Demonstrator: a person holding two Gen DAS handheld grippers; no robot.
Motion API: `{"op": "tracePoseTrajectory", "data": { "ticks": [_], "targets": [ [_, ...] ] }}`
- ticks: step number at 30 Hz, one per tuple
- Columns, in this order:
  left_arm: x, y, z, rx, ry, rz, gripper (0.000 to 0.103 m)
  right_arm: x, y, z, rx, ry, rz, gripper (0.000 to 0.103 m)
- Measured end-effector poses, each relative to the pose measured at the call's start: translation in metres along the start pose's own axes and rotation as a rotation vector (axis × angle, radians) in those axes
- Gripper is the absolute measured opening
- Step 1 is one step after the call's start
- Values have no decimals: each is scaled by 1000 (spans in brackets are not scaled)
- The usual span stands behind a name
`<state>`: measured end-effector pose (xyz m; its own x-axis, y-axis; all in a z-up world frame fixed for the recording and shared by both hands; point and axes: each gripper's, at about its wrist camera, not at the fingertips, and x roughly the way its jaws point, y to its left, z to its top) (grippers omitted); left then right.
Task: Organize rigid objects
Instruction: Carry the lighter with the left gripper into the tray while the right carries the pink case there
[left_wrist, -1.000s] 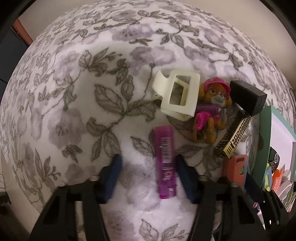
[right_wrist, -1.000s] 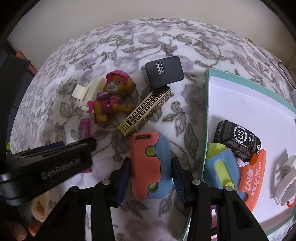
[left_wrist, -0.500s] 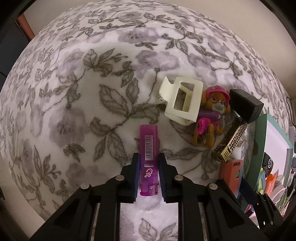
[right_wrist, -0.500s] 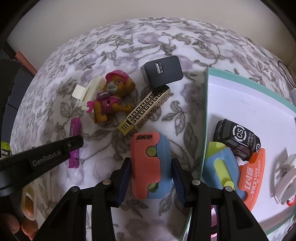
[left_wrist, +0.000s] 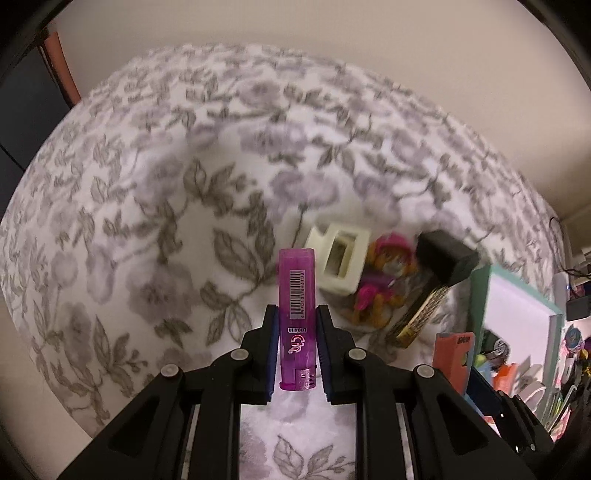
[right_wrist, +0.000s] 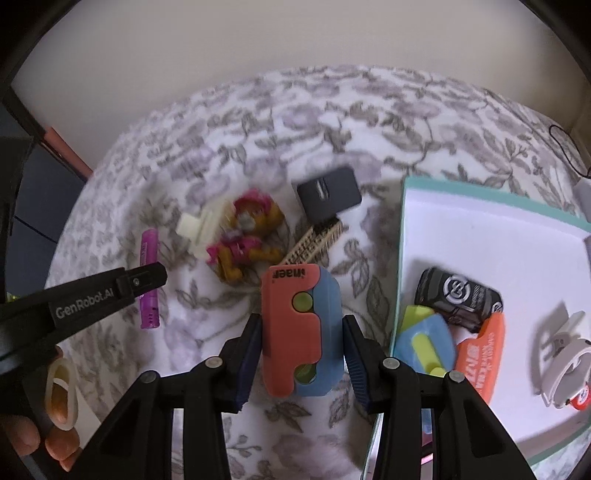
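My left gripper (left_wrist: 297, 314) is shut on a purple lighter (left_wrist: 296, 280) and holds it upright above the floral cloth (left_wrist: 147, 221). The right wrist view shows the same lighter (right_wrist: 149, 251) off to the left, crossed by a left finger (right_wrist: 144, 282). My right gripper (right_wrist: 301, 325) is shut on an orange and blue toy (right_wrist: 284, 332), also raised off the cloth. A white tray with a teal rim (right_wrist: 400, 258) lies to its right.
On the cloth lie a cream hair claw (left_wrist: 340, 262), a pup figure (left_wrist: 384, 277), a black charger (left_wrist: 447, 258) and a gold-patterned bar (left_wrist: 424, 314). The tray holds a black toy car (right_wrist: 458, 295), a blue and yellow toy (right_wrist: 424, 343) and an orange toy (right_wrist: 484, 354). A hand (right_wrist: 37, 439) shows at lower left.
The left jaws closed on the purple lighter and lifted it off the cloth. The right gripper rose with the orange and blue toy still in its grip.
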<state>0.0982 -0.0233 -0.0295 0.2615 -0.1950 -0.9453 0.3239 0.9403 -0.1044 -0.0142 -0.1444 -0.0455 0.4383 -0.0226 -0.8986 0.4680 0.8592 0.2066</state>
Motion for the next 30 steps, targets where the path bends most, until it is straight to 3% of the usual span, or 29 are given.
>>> {"op": "tracePoseTrajectory", "data": {
  "ticks": [7,16,30],
  "targets": [
    [-21,-10,1,12,-55,-11,20,-16,-14,7,39,-41,8,45],
    [-24,-47,-6,63,-60,-37,20,-35,-56,8,140,-85,-12,45],
    [-20,-131,-31,214,-38,-82,20,-72,-179,-6,395,-165,-144,45]
  ]
}}
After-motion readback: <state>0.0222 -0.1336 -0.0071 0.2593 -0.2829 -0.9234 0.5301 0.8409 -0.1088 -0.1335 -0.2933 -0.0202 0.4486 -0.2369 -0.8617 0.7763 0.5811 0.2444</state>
